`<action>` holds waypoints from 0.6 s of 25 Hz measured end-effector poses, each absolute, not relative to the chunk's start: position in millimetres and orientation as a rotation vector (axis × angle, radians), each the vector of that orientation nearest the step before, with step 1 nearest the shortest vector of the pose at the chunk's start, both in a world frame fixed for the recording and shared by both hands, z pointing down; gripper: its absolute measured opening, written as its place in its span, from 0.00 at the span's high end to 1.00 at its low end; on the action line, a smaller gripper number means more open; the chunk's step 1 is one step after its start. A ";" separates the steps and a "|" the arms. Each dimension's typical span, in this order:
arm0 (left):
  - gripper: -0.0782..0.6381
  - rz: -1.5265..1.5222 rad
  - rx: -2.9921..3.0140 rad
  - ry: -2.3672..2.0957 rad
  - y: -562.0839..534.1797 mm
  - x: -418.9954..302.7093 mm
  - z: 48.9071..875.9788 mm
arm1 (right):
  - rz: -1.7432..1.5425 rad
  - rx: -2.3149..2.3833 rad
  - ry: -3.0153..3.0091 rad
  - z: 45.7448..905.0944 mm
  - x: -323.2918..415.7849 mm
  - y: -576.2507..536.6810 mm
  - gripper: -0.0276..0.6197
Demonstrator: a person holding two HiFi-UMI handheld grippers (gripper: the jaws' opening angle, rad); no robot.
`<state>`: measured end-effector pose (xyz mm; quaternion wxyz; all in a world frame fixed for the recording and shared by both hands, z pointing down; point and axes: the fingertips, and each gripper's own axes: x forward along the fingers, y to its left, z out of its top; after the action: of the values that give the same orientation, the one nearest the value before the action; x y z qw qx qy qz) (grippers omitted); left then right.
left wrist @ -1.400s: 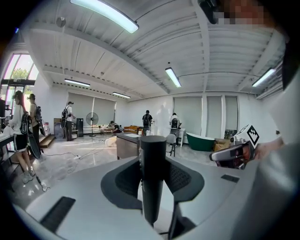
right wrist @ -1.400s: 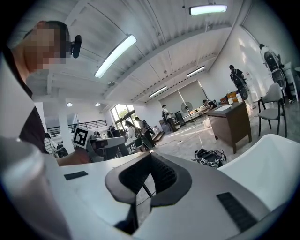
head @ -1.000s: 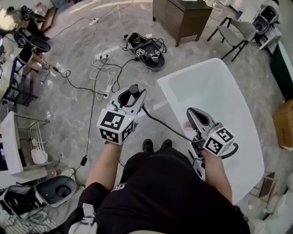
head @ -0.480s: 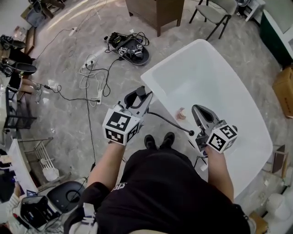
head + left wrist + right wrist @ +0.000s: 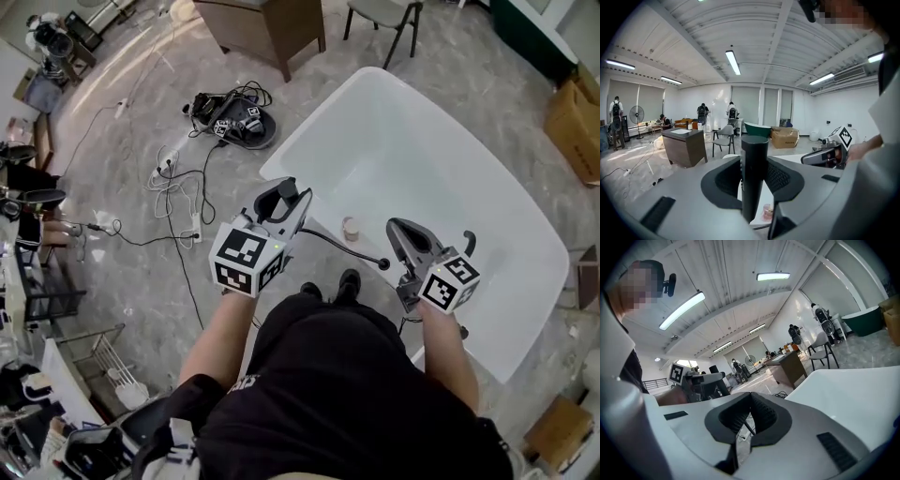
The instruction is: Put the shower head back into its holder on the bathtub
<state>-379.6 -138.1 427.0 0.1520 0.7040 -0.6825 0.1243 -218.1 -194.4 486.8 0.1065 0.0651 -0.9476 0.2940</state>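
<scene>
Black shower head (image 5: 754, 178) clamped in left gripper (image 5: 285, 192) — right gripper (image 5: 397, 228) pinched shut on hose (image 5: 342, 247)

Nothing to read here, no words, brands or numbers. Just black-and-white square code markers on the white cube (image 5: 246, 260) of the left gripper (image 5: 284, 195) and the white cube (image 5: 448, 284) of the right gripper (image 5: 401, 232). Print on the brown cardboard box (image 5: 784, 138) is too small to read.
</scene>
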 end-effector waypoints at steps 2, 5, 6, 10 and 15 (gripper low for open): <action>0.70 0.365 2.040 -1.921 -144.6 -373.2 432.8 | 0.868 0.222 -2.789 490.2 -211.8 -197.6 0.94; 0.70 0.348 2.062 -1.863 -148.4 -367.9 439.7 | 0.888 0.279 -2.779 495.7 -202.0 -193.8 0.93; 0.70 0.338 2.070 -1.848 -150.6 -367.6 440.2 | 0.903 0.306 -2.772 499.3 -198.9 -192.8 0.93; 0.70 0.254 2.136 -1.819 -158.8 -366.6 426.2 | 0.921 0.348 -2.721 520.1 -198.3 -185.1 0.93; 0.70 0.214 2.246 -1.764 -162.0 -350.9 404.6 | 0.881 0.349 -2.707 522.4 -201.7 -162.7 0.93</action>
<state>-350.9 -162.0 404.6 0.1383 0.7766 -0.6101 0.0742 -201.7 -162.7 522.4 0.1364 0.1207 -0.9350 0.3044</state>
